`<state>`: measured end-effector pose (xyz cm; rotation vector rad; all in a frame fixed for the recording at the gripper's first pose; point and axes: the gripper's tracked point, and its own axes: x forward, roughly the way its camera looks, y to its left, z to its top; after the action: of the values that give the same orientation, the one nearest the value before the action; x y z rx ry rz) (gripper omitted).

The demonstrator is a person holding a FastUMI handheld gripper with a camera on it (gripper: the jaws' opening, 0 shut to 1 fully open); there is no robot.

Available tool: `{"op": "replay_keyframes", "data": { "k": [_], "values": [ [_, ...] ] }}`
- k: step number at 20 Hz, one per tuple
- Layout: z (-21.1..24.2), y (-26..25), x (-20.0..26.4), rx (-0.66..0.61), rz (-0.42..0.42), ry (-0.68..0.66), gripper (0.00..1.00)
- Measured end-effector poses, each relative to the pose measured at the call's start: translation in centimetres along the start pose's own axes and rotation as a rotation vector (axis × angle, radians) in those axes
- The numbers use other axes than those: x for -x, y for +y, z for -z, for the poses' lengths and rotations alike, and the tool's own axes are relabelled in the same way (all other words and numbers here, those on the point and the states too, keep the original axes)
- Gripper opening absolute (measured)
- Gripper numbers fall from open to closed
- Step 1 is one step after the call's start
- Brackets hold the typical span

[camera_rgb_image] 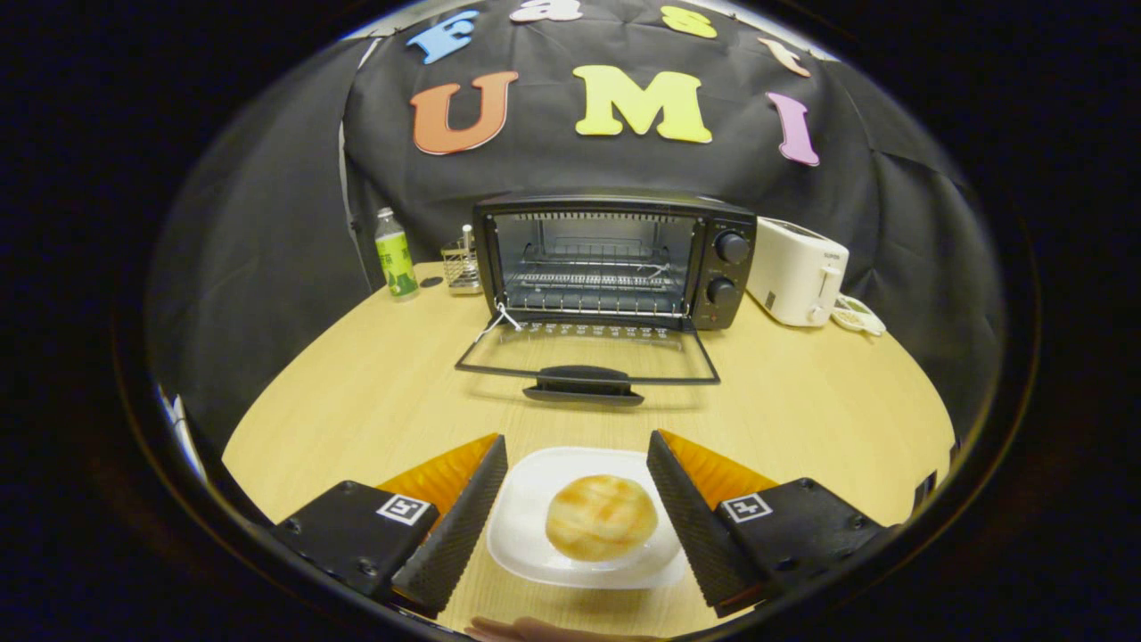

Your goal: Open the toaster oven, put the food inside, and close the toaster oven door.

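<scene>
A black toaster oven [615, 259] stands at the back of the wooden table with its glass door [588, 352] folded down flat, handle toward me. Its wire rack [593, 278] is bare. A round golden bun [601, 516] lies on a white square plate [535, 481] on the table, well short of the oven door. My gripper [578, 446] is open, with the plate between its two fingers; the left finger [463, 522] and right finger [691, 517] flank the plate's sides without clearly pressing on it.
A white toaster [796, 272] with its cord stands right of the oven. A green bottle [395, 253] and a small wire holder [462, 266] stand to its left. A fingertip [535, 629] shows at the table's near edge.
</scene>
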<state>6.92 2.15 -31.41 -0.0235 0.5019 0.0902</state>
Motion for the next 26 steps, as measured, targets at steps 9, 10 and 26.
{"op": "replay_keyframes", "data": {
  "k": [9, 10, 26],
  "values": [
    [5.3, -1.9, 0.0, -0.023, 0.083, 0.014, 1.0],
    [5.7, -1.8, -0.2, -0.046, 0.081, 0.008, 1.0],
    [5.3, -0.5, 0.9, -0.139, 0.008, -0.064, 0.87]
  ]
}}
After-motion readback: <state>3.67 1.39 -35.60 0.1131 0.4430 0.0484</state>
